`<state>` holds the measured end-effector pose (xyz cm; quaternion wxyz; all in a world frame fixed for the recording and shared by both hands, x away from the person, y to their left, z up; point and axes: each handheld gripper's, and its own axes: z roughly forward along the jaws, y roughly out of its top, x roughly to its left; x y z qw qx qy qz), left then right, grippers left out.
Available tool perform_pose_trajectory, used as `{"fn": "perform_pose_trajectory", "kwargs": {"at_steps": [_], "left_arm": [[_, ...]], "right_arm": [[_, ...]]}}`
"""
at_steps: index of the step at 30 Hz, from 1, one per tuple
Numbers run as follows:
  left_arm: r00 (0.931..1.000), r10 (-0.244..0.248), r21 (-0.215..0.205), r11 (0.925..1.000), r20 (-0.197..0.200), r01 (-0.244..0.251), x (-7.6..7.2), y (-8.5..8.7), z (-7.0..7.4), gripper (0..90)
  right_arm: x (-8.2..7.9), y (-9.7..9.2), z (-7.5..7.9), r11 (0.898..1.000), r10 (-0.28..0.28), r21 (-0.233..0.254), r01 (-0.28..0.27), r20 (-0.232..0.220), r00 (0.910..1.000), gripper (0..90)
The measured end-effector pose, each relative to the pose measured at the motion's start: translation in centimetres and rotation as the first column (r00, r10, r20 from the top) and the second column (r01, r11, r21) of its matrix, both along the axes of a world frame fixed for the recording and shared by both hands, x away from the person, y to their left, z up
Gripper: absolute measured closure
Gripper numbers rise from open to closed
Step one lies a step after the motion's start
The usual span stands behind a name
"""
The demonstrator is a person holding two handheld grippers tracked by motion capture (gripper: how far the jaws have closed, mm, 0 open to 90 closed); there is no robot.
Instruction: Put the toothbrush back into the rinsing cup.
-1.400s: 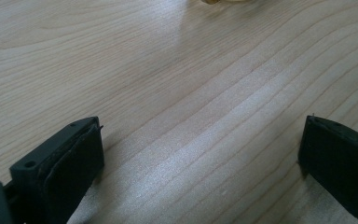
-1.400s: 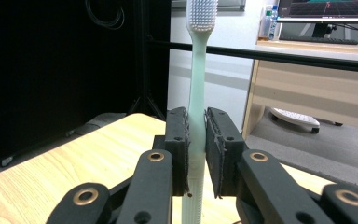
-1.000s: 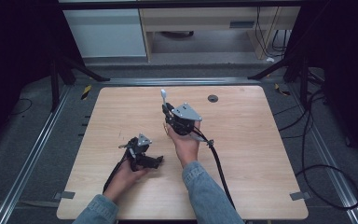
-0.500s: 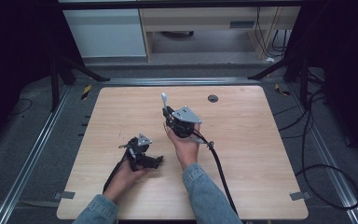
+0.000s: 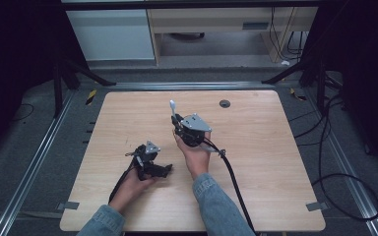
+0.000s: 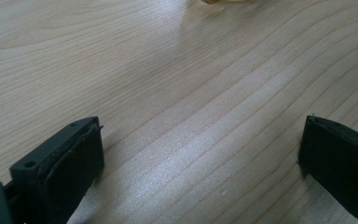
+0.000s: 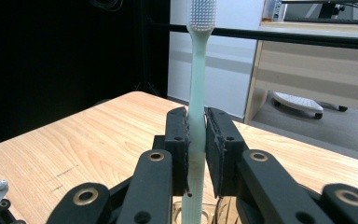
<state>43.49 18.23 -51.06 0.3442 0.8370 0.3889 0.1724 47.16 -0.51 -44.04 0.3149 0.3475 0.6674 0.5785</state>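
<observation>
A pale green toothbrush (image 7: pixel 197 88) is pinched between the two black jaws of the right gripper (image 7: pixel 196 149), the pads pressed flat against its handle from both sides. In the right gripper view the toothbrush stands upright, its white bristle head at the top and its lower handle running down past the pads. In the high view the right gripper (image 5: pixel 175 119) is held above the middle of the wooden table (image 5: pixel 256 162), with the toothbrush (image 5: pixel 173 107) projecting from it toward the far edge; the gripper's black cable (image 5: pixel 234 182) trails back along the person's denim sleeve (image 5: pixel 216 204).

The left gripper (image 5: pixel 165 169) is held low over the near left part of the table, well apart from the right one. In the left gripper view its jaws are spread wide, with bare wood grain (image 6: pixel 191 102) between them. A small yellowish object (image 6: pixel 221 1) is cut off at the top edge of that view; what it is cannot be told. A small dark round disc (image 5: pixel 225 103) lies on the far part of the table.
</observation>
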Motion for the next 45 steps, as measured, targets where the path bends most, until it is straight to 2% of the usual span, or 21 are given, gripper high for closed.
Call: {"fn": "perform_pose_trajectory", "kwargs": {"at_steps": [21, 45], "left_arm": [[1.0, -0.002, 0.002, 1.0, -0.001, 0.002, 0.0, 0.0, 0.0, 0.0], [1.0, -0.002, 0.002, 1.0, -0.001, 0.002, 0.0, 0.0, 0.0, 0.0]], "right_arm": [[0.2, 0.0, -1.4, 1.0, -0.002, 0.007, 0.003, -0.02, 0.9998, 79.4], [0.3, 0.0, -1.9, 1.0, 0.003, 0.02, -0.002, -0.01, 1.0, 79.4]]}}
